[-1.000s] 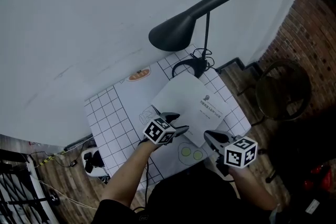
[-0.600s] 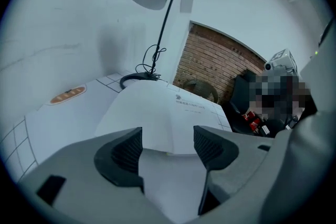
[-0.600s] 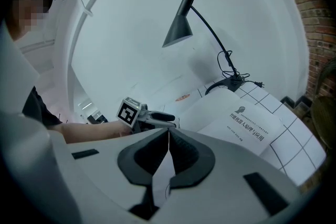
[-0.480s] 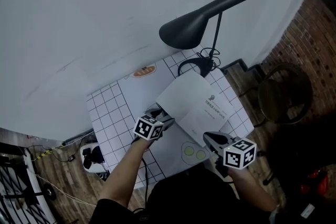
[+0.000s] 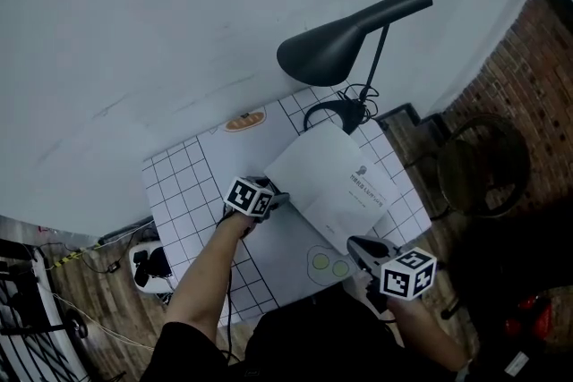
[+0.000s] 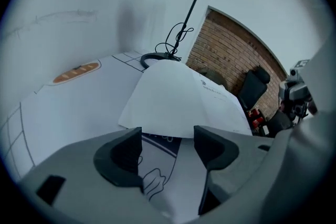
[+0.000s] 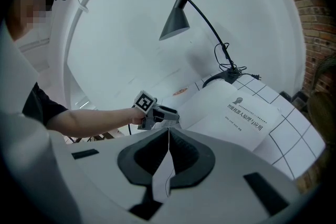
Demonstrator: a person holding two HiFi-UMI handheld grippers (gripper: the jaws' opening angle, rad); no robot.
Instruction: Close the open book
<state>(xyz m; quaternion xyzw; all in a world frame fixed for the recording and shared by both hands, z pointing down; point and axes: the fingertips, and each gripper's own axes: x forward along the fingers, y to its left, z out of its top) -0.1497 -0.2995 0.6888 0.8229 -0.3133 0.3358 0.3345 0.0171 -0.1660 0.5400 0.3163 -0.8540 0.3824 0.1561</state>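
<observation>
Surface: a table under a white grid mat (image 5: pixel 175 183), with an orange oval print (image 5: pixel 243 121) near its far edge and green circles (image 5: pixel 329 264) near the front.
Room: pale wall (image 5: pixel 179 31), brick wall (image 6: pixel 220 44), wooden floor (image 5: pixel 89 300), dark chair (image 5: pixel 474 165); a black desk lamp (image 5: pixel 345 49) stands at the mat's far corner.
Book (image 5: pixel 327 179): on the mat's right half, white top sheet with small dark print, its left edge raised above a page with a blue line drawing.
Left gripper (image 5: pixel 277 198): jaws wide apart, gripping nothing, tips just short of the raised edge.
Right gripper (image 5: pixel 360 248): jaws pressed together, empty, near the front edge, clear of the book.
</observation>
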